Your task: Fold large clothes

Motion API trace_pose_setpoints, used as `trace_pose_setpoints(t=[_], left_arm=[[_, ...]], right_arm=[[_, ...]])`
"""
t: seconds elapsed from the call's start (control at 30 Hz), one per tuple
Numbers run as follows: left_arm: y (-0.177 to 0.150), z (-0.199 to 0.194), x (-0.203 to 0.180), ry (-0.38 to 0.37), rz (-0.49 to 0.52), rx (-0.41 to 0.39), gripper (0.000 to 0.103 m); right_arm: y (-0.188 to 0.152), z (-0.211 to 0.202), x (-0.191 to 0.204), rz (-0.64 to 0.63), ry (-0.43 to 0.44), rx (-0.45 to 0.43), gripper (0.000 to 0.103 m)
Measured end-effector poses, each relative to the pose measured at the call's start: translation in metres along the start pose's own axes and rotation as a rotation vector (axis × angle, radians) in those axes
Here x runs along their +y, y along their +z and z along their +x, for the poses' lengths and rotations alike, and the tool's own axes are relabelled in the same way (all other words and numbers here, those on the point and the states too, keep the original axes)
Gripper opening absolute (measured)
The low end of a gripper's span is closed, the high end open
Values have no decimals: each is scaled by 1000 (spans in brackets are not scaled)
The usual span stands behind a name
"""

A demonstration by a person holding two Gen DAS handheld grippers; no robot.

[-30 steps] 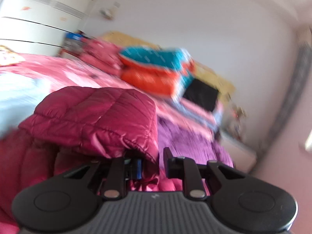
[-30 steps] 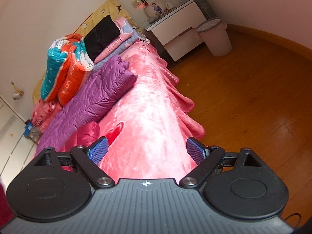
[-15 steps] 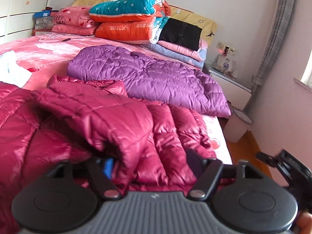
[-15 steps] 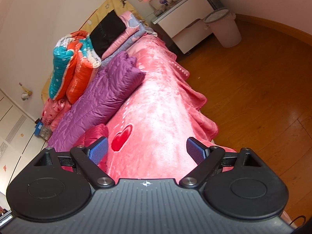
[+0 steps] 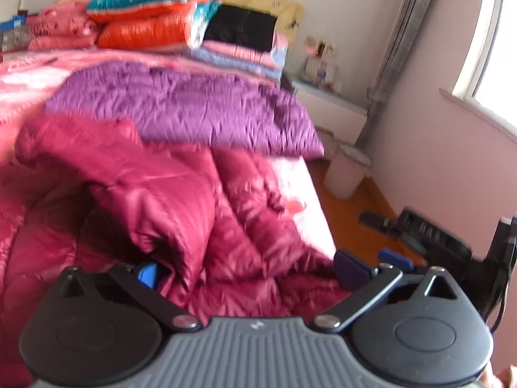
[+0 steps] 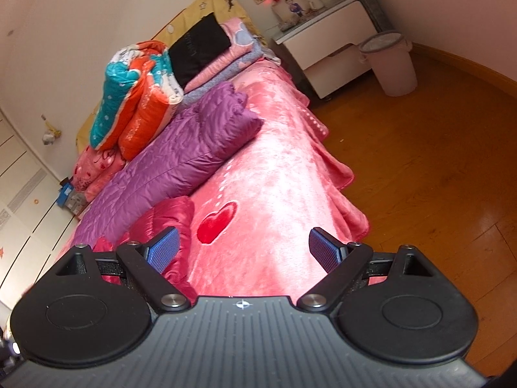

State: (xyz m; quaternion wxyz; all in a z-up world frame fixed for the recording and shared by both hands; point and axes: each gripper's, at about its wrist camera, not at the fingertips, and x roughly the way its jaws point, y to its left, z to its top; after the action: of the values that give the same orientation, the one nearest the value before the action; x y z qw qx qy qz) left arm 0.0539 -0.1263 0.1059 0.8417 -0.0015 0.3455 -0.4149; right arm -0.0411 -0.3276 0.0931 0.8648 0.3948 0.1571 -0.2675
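Observation:
A crimson puffer jacket (image 5: 168,200) lies rumpled on the pink bedspread (image 5: 22,74), with one padded part folded over its body. My left gripper (image 5: 248,271) hovers low over the jacket's near edge. Its jaws are opening wide; jacket fabric bulges between the blue pads (image 5: 147,274), but they do not press on it. In the right wrist view my right gripper (image 6: 244,250) stands open above the bedspread (image 6: 274,174), nothing between its fingers. The jacket's corner (image 6: 168,216) lies just beside its left pad (image 6: 163,249).
A purple puffer jacket (image 5: 181,110) lies spread beyond the crimson one. Folded quilts (image 5: 152,9) are stacked at the headboard. Right of the bed are a white nightstand (image 6: 332,32), a pale bin (image 6: 391,61) and wooden floor (image 6: 436,161).
The left gripper was shut on a raised fold of the crimson jacket; it lowered the fold onto the jacket and spread its jaws off it. The right gripper has barely moved.

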Motion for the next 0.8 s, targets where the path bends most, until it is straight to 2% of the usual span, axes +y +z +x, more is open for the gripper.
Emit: trace_pose_setpoints(t=[0.1,0.4,0.6,0.7,0.8], left_arm=[[-15,-2,2,19,5,55,102],[-46,-36,-11,67,124,70,102],[-60,-34,-20,104,250,73,102],[-65,-36,-24,112,300,68,102],[-70,-38,-34,138,393,67,102]], right_arm=[[1,1,-5,17,-7,4,103],[-2,1,14,-69,35,15,103],[1,-9,61,-235,254,118,103],[8,-15,83,-260,398,204,103],[9,-16,101,-267,494,300,103]])
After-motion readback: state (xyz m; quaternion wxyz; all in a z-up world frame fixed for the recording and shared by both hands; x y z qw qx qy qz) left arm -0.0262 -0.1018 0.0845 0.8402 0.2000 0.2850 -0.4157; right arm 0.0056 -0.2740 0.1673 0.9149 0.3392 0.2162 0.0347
